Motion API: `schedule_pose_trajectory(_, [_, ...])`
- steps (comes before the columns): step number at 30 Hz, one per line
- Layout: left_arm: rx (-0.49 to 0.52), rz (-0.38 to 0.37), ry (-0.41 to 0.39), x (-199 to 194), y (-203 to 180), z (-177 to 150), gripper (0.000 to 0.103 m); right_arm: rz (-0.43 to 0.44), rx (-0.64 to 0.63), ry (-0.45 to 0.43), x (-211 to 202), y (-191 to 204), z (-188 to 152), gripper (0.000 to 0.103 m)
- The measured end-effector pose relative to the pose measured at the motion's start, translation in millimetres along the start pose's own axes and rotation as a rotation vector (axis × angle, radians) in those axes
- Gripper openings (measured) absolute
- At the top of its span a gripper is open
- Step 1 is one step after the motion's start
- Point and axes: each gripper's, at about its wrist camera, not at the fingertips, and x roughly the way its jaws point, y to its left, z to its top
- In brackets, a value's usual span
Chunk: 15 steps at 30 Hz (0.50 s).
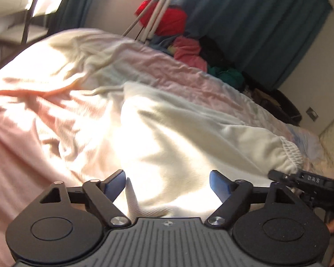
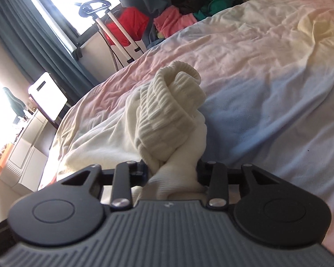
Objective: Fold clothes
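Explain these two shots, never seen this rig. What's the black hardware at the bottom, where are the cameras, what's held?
No robot here: a person carries a two-finger gripper in each hand, each with a fisheye camera looking forward along its fingers. The left wrist view shows the left gripper open, its blue-padded fingers spread over a cream garment lying on a bed with pink and pale sheets. The right wrist view shows the right gripper shut on the same garment's ribbed cuff, bunched above the jaws. Beyond the bed, a pile of coloured clothes lies by a window with teal curtains.
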Motion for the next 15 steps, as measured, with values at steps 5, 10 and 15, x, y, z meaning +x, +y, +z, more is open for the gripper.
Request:
schedule_pose_trajectory(5, [-0.051,-0.038,0.111,21.3,7.0,-7.9,0.085,0.008,0.000,0.000,4.7,2.2,3.2,0.039])
schedule_pose_trajectory(10, [-0.044,-0.027,0.107,24.1,6.4,-16.0,0.080,-0.008,0.001,0.022,8.8,2.3,2.3,0.040])
schedule_pose_trajectory(15, [-0.018,-0.026,0.060,14.6,1.4,-15.7,0.058,0.009,0.012,0.017,6.4,3.4,3.1,0.040])
